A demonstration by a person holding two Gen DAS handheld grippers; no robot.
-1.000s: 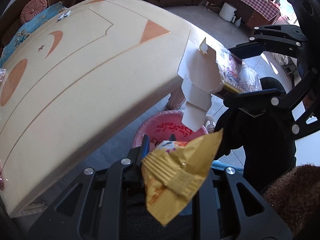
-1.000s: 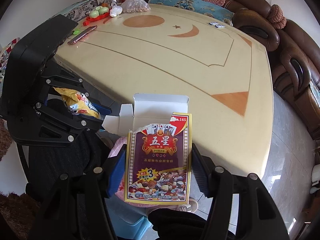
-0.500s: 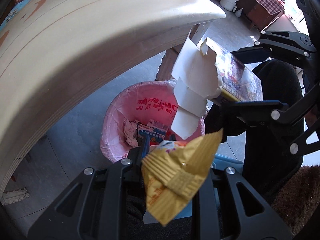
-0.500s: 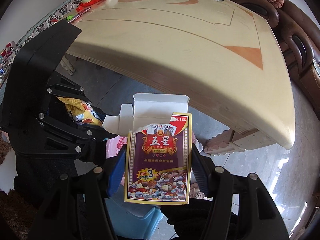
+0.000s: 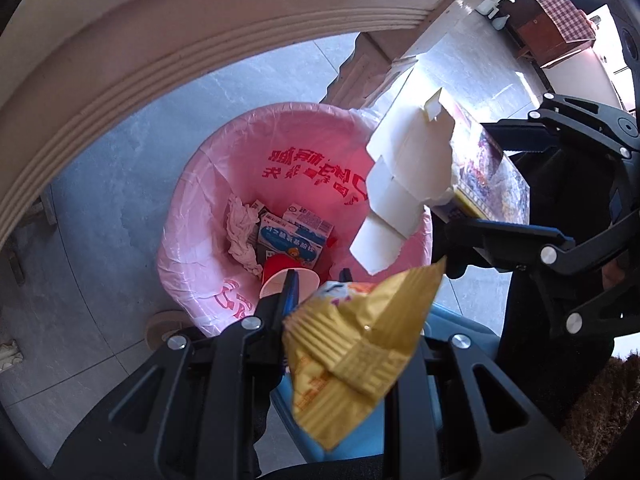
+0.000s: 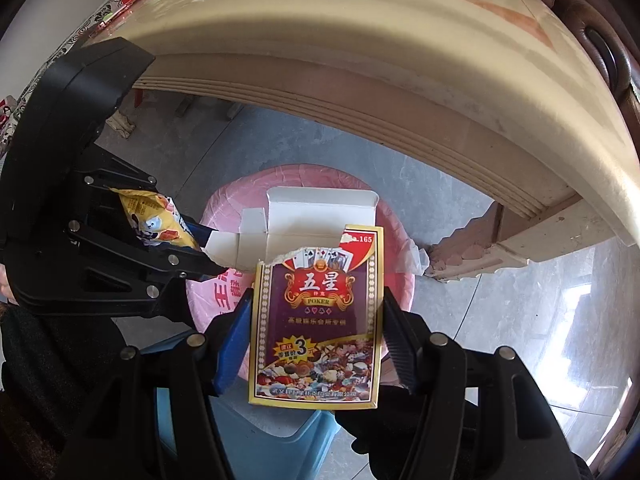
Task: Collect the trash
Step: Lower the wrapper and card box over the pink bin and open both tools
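Yellow snack wrapper (image 5: 360,344) pinched in left gripper (image 5: 316,292), held above pink-lined trash bin (image 5: 192,216). Torn poker card box (image 6: 316,320), flap open, clamped between right gripper (image 6: 316,336) pads over same bin, beside table edge (image 6: 360,80). Cartons (image 5: 294,236), tissue seen inside bin

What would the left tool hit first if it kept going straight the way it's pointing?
Probably the red paper cup in the pink-lined trash bin, just beyond the left tool, which holds a yellow snack wrapper. Depth is hard to judge.
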